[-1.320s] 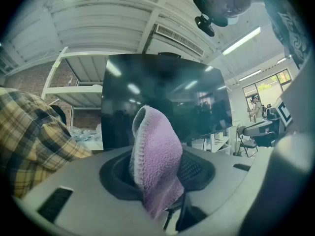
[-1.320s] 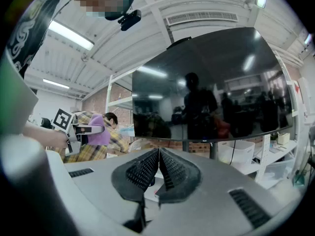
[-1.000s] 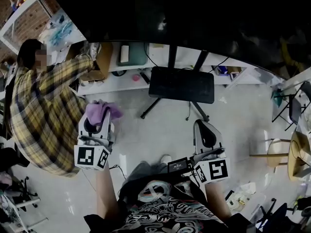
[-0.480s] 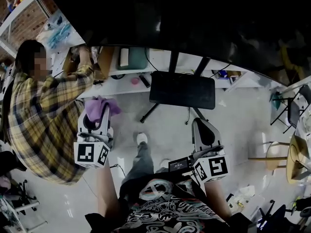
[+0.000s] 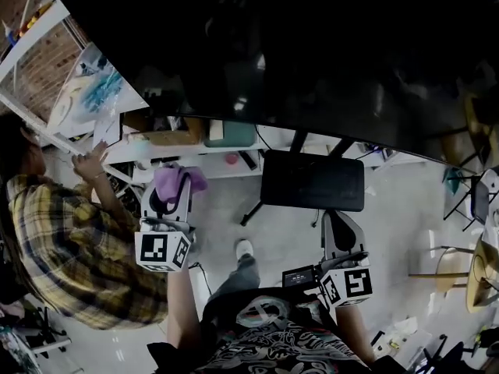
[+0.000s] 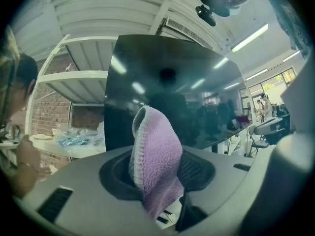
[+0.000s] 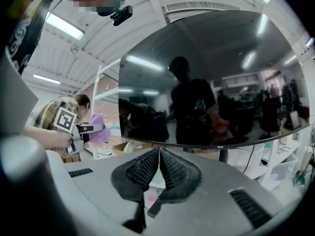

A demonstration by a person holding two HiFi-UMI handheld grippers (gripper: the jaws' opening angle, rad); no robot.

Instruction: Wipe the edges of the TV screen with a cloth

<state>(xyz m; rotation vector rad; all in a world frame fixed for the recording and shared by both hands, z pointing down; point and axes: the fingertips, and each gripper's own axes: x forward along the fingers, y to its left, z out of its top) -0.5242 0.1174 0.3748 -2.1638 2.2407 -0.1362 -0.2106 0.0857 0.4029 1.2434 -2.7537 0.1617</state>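
The big dark TV screen (image 5: 327,61) fills the top of the head view, and its lower edge (image 5: 257,123) runs above a white shelf. My left gripper (image 5: 173,189) is shut on a lilac cloth (image 5: 178,180), held just below the screen's lower left part. In the left gripper view the cloth (image 6: 157,161) stands up between the jaws, with the TV screen (image 6: 172,92) behind it. My right gripper (image 5: 337,228) hangs lower, shut and with nothing in it. In the right gripper view its pads (image 7: 158,168) meet below the TV screen (image 7: 211,77).
A person in a yellow plaid shirt (image 5: 70,240) stands at the left, one hand (image 5: 92,160) at the white shelf. A black stand plate (image 5: 312,180) with legs sits under the TV. A white low shelf (image 5: 203,158) holds boxes. Chairs (image 5: 468,185) stand at the right.
I have stepped closer to the TV, which now fills more of the view. My left gripper with the cloth rose toward the screen's lower edge. The plaid-shirted person moved left.
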